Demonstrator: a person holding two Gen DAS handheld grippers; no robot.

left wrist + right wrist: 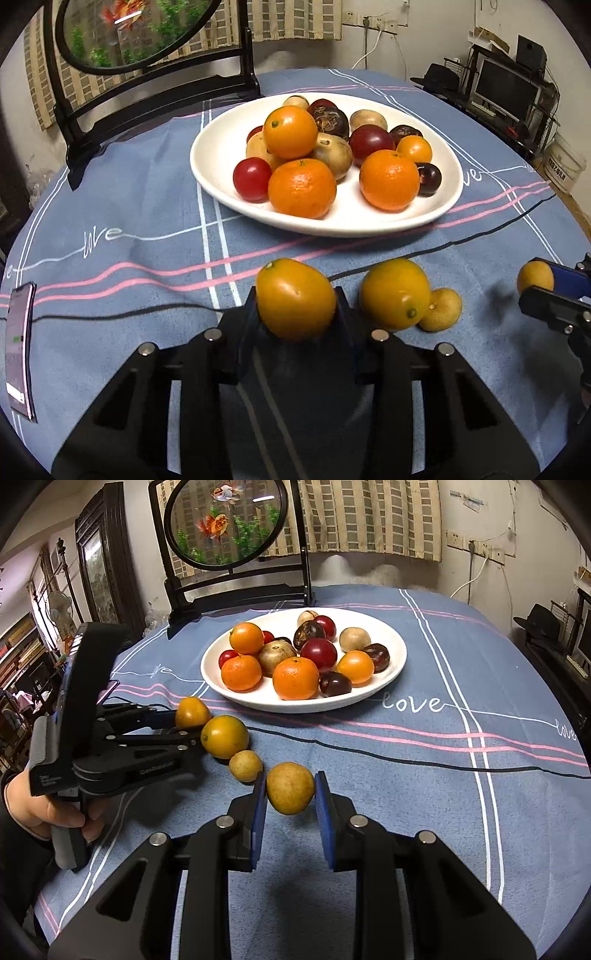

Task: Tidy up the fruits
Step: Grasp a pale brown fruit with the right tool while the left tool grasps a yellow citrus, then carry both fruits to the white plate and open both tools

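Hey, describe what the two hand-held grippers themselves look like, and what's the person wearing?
Both are black, angular plastic frames with round silver pins at the joints. The right hand-held gripper has blue finger pads. The left hand-held gripper has a pistol-style grip with small white lettering. A dark sleeve covers the wrist.

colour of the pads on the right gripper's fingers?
Blue, on black fingers. Clearest in the right wrist view, either side of the tan fruit.

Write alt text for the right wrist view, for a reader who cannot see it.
The right gripper is shut on a small tan fruit above a blue tablecloth. To its left, the left gripper grips a small orange fruit; a white plate of mixed fruit sits beyond.
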